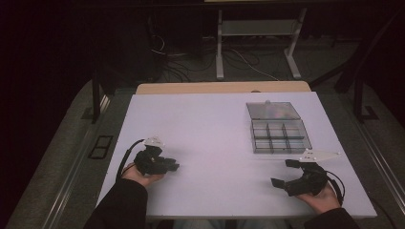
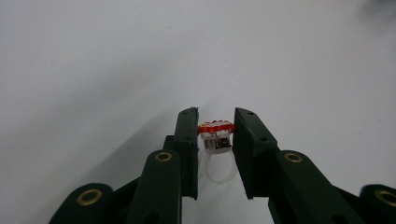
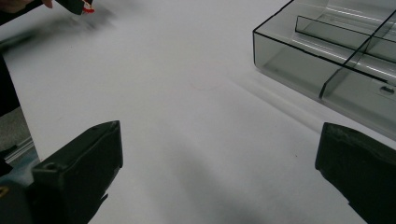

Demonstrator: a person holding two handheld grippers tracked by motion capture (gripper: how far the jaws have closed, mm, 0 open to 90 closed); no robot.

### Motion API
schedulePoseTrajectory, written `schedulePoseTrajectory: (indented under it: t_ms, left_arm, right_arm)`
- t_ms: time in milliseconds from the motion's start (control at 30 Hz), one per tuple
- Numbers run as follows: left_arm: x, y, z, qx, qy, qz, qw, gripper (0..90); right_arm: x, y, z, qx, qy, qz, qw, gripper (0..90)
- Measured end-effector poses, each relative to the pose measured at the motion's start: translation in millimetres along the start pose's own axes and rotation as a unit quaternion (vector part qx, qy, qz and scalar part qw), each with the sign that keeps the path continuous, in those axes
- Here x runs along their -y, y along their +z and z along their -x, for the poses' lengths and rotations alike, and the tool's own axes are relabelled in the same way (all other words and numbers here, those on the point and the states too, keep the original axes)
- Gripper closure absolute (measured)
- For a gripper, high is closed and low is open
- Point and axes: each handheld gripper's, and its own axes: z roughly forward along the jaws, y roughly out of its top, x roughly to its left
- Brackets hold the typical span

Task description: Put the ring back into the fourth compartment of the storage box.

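Left gripper view: one ring (image 2: 217,154).

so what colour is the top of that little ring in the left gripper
Red, above a clear band; the ring shows best in the left gripper view.

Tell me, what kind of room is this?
Probably a lab or workshop for recording hand work. A bare white table carries a clear compartment box, loose cables lie on the floor behind, and a person holds grippers instead of using fingers.
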Motion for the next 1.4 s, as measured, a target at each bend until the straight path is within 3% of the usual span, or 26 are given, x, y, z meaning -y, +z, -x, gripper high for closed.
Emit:
schedulePoseTrajectory:
  t_ms: [200, 467, 1400]
  left_arm:
    - [-8.1, -8.4, -0.8, 0.001, 0.003, 0.016, 0.9999, 70.3]
    - [-15.6, -12.6, 0.2, 0.002, 0.012, 0.018, 0.9998, 70.3]
    - [-65.0, -27.1, 8.6, -0.003, 0.052, 0.05, 0.9974, 70.3]
  right_arm:
    - [0.1, 0.0, 0.2, 0.0, 0.0, 0.0, 1.0, 0.2]
    - [0.1, -0.3, 0.2, 0.0, 0.001, 0.001, 1.0, 0.1]
    - [0.2, -1.0, 0.3, -0.002, 0.002, 0.003, 1.0, 0.2]
